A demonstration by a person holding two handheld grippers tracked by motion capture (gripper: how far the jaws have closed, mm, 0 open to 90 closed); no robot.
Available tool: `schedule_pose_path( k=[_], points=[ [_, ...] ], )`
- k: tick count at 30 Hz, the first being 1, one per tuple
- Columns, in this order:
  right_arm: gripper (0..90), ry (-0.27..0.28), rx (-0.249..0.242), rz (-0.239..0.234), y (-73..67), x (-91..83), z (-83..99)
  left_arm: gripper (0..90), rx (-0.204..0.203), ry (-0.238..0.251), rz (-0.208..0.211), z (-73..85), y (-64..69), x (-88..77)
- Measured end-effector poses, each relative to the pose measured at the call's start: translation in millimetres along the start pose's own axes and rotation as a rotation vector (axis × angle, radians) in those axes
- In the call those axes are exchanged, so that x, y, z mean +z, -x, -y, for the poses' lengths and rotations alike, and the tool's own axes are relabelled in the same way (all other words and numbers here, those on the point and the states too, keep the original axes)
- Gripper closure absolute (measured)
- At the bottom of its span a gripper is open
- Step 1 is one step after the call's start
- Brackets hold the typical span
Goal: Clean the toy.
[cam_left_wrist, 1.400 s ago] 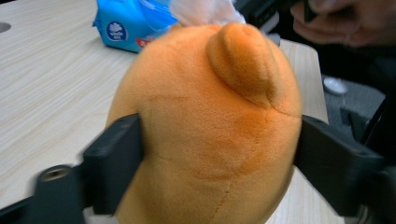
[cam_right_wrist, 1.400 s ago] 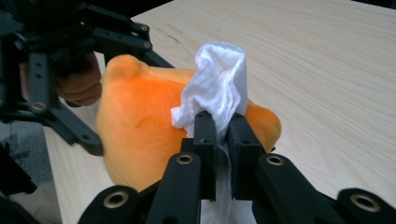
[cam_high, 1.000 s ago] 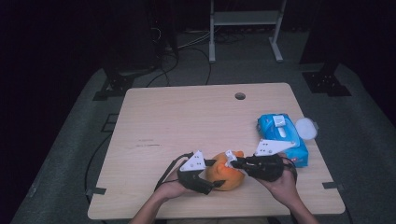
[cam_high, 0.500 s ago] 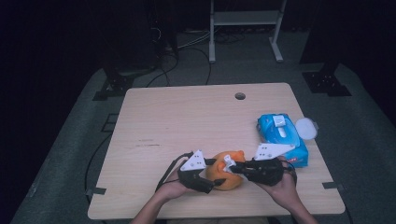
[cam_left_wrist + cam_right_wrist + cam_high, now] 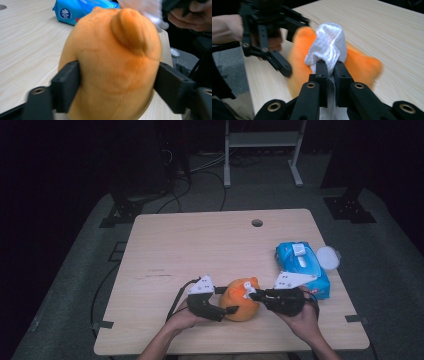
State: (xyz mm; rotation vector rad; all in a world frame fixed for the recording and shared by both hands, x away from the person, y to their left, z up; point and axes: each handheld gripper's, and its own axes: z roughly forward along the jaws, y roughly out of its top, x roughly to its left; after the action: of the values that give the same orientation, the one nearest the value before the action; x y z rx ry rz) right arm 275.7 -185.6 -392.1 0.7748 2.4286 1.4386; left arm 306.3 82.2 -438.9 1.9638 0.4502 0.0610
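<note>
left gripper (image 5: pixel 223 308) jaws spread, right gripper (image 5: pixel 256 295) clamped

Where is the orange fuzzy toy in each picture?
High view: the orange plush toy sits at the table's near edge, between the two claws.
Left gripper view: the toy is in the middle, between the black jaws.
Right gripper view: centre, behind the white wipe.
Shared landmark: the light wooden table.

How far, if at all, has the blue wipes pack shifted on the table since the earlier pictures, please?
No. The blue wipes pack lies at the same spot near the table's right edge, below and right of the round hole.
</note>
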Motion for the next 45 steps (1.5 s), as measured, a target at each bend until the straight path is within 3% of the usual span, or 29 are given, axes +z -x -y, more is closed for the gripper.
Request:
schedule_pose_path(
  k=[3, 7, 10, 14, 17, 21, 26, 29, 33, 34, 35, 36, 37, 39, 45],
  points=[
    [82.8, 0.012, -0.010, -0.029, -8.7, 4.9, -3.9, 16.6, 0.010, -0.005, -0.008, -0.5, 1.6, -0.8],
    [82.7, 0.009, -0.034, -0.029, -12.2, 5.4, -5.0, 25.4, 0.034, -0.012, -0.005, -0.8, -0.8, -3.9],
    [82.7, 0.015, -0.023, -0.010, -2.7, 2.7, -2.7, 29.8, 0.022, -0.002, -0.003, 1.3, -4.6, -4.5],
    [82.6, 0.004, 0.038, 0.039, 17.4, -0.2, 7.6, 30.2, 0.000, 0.008, 0.012, 4.1, -8.7, -6.3],
    [82.6, 0.001, 0.050, 0.048, 21.2, -1.4, 11.5, 30.2, 0.002, 0.010, 0.011, 4.8, -9.0, -6.4],
    [82.9, 0.002, 0.038, 0.041, 13.0, -1.4, 9.3, 30.0, -0.002, 0.011, 0.001, 4.9, -9.0, -5.4],
    [82.8, 0.021, -0.009, -0.033, -8.2, 4.8, 0.3, 29.9, -0.021, 0.020, -0.001, 6.3, -10.4, -5.8],
    [82.8, 0.009, -0.041, -0.036, -14.8, 7.6, -2.4, 30.2, -0.025, 0.021, 0.005, 7.1, -11.3, -7.1],
    [82.7, 0.016, -0.015, -0.015, -1.3, 3.2, 1.4, 31.4, -0.020, 0.021, 0.015, 7.6, -12.5, -7.8],
    [82.7, 0.017, 0.016, 0.010, 9.3, 0.0, 6.0, 31.6, -0.020, 0.021, 0.017, 7.9, -12.3, -7.9],
    [82.7, 0.017, 0.016, 0.010, 9.3, 0.0, 6.0, 31.6, -0.018, 0.023, 0.022, 8.4, -12.2, -7.7],
    [82.6, 0.013, 0.060, 0.031, 21.2, -1.2, 10.8, 31.7, 0.003, 0.018, 0.031, 8.9, -11.2, -7.9],
    [82.6, 0.013, 0.060, 0.031, 21.2, -1.2, 10.8, 31.7, 0.003, 0.018, 0.031, 8.9, -11.2, -7.9],
    [82.5, 0.018, 0.107, 0.023, 31.2, -1.1, 15.1, 31.6, 0.012, 0.015, 0.034, 8.5, -10.6, -7.7],
    [82.4, 0.016, 0.127, 0.037, 37.1, -2.6, 15.4, 31.7, 0.092, 0.000, 0.046, 8.3, -4.6, -7.3]
  ],
)
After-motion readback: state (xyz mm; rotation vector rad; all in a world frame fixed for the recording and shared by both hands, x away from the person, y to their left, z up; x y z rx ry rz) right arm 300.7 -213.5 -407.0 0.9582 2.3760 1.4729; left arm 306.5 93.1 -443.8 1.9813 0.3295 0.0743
